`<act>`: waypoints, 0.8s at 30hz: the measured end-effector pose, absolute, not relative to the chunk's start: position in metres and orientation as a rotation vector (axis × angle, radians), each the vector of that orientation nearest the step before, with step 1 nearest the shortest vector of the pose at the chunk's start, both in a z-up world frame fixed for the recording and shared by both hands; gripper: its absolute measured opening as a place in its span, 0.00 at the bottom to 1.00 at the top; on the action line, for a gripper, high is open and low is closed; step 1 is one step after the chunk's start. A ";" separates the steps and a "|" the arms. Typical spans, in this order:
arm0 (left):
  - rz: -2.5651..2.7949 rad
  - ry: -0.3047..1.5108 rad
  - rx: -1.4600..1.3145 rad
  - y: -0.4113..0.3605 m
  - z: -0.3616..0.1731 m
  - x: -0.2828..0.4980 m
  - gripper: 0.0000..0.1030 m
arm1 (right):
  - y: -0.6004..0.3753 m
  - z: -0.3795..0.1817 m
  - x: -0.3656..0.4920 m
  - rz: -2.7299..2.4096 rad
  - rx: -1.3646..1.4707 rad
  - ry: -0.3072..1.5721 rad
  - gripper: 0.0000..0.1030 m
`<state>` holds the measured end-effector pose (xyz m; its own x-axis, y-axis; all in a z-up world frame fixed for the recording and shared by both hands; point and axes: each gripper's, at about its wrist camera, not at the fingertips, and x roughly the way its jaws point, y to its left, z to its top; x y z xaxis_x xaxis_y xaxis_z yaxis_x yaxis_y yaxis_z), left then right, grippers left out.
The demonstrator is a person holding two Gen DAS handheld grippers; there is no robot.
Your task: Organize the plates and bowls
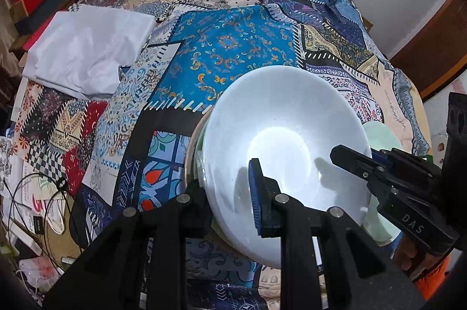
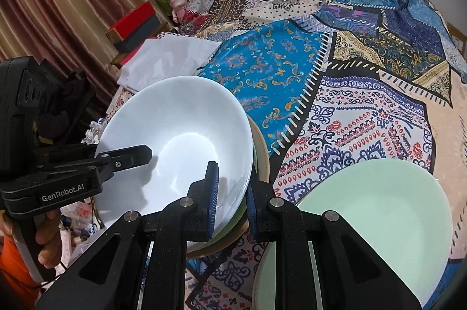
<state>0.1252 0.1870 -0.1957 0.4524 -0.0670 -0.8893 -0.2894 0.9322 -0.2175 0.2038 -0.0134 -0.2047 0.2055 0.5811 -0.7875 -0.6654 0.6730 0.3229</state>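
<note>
The right gripper (image 2: 232, 200) pinched the near rim of a white bowl (image 2: 175, 146) that sat atop stacked dishes on a patchwork cloth (image 2: 364, 111). The left gripper (image 2: 128, 157) clamped the bowl's opposite rim, a hand (image 2: 48, 237) around its handle. A pale green plate (image 2: 379, 222) lay just beside.

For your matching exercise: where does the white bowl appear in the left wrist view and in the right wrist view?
Left wrist: white bowl lower centre-right, fills the foreground.
Right wrist: white bowl left of centre.
Shared landmark: the blue ornamented patch of the quilt, just beyond the bowl.
</note>
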 end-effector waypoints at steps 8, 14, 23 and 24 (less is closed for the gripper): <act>0.145 1.099 -0.355 0.189 -0.199 0.125 0.21 | -0.009 -0.201 0.199 0.845 -0.184 1.012 0.19; 0.147 1.104 -0.343 0.187 -0.198 0.124 0.21 | -0.012 -0.201 0.199 0.838 -0.184 1.002 0.19; 0.143 1.129 -0.340 0.184 -0.195 0.128 0.21 | -0.017 -0.206 0.203 0.844 -0.162 1.009 0.19; 0.145 1.131 -0.340 0.184 -0.194 0.128 0.21 | -0.018 -0.205 0.203 0.846 -0.157 1.010 0.19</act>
